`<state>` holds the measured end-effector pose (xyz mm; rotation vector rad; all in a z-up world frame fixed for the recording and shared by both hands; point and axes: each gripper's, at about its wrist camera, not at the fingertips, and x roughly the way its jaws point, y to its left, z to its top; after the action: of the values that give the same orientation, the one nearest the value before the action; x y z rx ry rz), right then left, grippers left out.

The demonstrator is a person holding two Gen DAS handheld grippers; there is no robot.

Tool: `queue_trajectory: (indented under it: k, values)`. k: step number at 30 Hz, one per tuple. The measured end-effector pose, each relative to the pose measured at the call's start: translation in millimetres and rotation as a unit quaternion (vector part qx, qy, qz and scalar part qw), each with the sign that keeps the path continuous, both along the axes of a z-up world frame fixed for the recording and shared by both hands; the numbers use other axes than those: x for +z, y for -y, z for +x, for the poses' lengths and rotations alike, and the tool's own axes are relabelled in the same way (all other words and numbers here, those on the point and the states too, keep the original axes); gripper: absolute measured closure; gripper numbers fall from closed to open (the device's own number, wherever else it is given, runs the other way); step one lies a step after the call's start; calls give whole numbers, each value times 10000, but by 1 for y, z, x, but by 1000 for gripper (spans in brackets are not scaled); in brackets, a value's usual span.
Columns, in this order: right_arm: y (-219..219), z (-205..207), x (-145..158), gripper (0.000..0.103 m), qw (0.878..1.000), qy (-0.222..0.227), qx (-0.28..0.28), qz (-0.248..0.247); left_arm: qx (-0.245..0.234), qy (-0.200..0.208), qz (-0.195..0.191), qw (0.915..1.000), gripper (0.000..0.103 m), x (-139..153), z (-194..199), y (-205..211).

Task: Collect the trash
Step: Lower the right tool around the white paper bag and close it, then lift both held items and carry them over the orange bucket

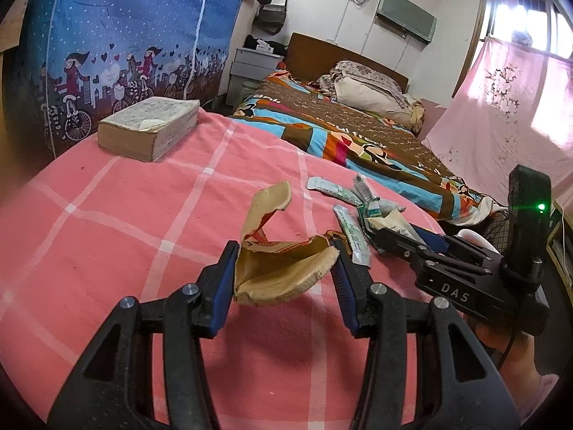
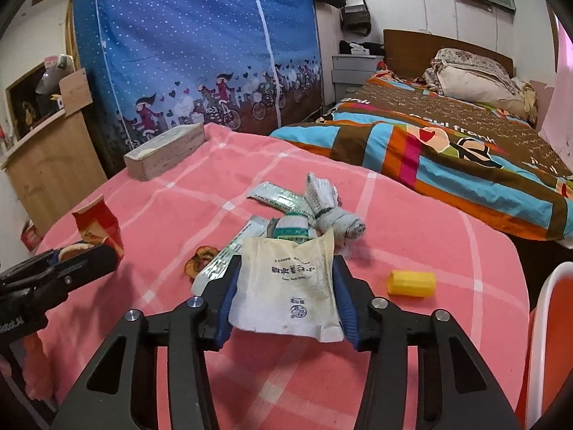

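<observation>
My left gripper (image 1: 284, 251) is shut on a torn tan paper bag (image 1: 279, 272), its flap standing up over the pink checked cloth (image 1: 107, 233). In the right wrist view that bag shows orange-red (image 2: 96, 225) at the far left. My right gripper (image 2: 286, 263) is shut on a cream paper packet (image 2: 286, 286) with printed writing, both pads against its edges. Just beyond lie green-and-white sachets (image 2: 283, 197), a rolled grey glove (image 2: 333, 211) and a brown scrap (image 2: 200, 261). A yellow cap (image 2: 412, 283) lies to the right.
A thick old book (image 1: 150, 129) rests at the far left of the cloth. Behind stand a blue fabric wardrobe (image 2: 197, 36) and a bed with a colourful quilt (image 2: 447, 136). An orange chair (image 2: 551, 322) is at the right edge.
</observation>
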<state>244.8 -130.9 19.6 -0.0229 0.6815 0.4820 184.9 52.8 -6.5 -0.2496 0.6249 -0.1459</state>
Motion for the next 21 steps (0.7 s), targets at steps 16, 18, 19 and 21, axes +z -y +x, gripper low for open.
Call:
queue_trajectory:
  k: [16, 18, 19, 21]
  values:
    - [28, -64, 32, 60, 9840, 1659, -62, 644, -105, 1295, 390, 9908, 50, 26, -40, 16]
    - [32, -73, 38, 60, 9792, 1927, -103, 630, -140, 1575, 496, 9862, 50, 32, -47, 23]
    - [35, -77, 41, 60, 9761, 2076, -130, 627, -160, 1760, 542, 9828, 50, 35, -52, 27]
    - [43, -86, 50, 60, 9688, 2382, -199, 650, -194, 2060, 643, 9763, 49, 41, -57, 36]
